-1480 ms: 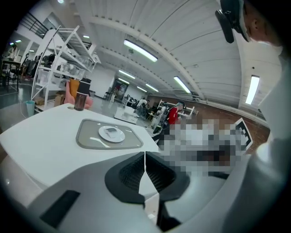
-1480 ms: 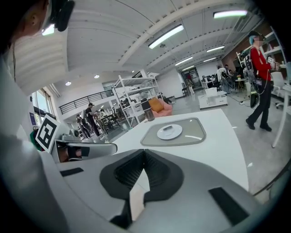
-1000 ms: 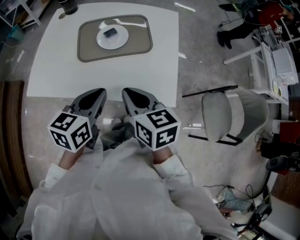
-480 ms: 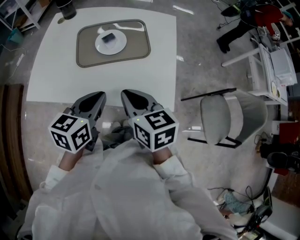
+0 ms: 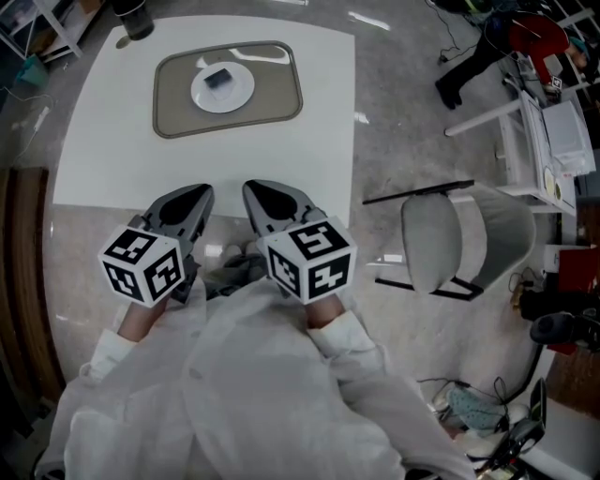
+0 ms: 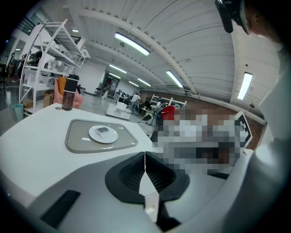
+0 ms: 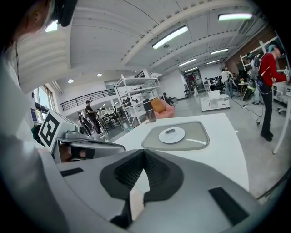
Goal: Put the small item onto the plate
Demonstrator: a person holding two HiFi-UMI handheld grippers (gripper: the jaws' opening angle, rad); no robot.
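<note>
A small dark flat item point(image 5: 217, 79) lies on a round white plate point(image 5: 234, 94) in the middle of a grey tray point(image 5: 272, 94) at the far side of the white table point(image 5: 309, 159). The same item point(image 6: 103, 130) on its plate point(image 6: 109, 137) shows in the left gripper view, and the item point(image 7: 169, 131) on the plate point(image 7: 178, 136) shows in the right gripper view. My left gripper point(image 5: 192, 194) and right gripper point(image 5: 261, 190) are held close to my body at the table's near edge, far from the plate. Both are shut with nothing between the jaws.
A dark bottle point(image 5: 134, 13) stands at the table's far left corner. A grey chair point(image 5: 459, 234) is on the floor to the right of the table. A white shelf unit point(image 5: 553, 122) and a standing person point(image 7: 266, 86) are further right.
The view has shifted slightly, so the table sits a little differently in frame. Both grippers stay where they were, shut.
</note>
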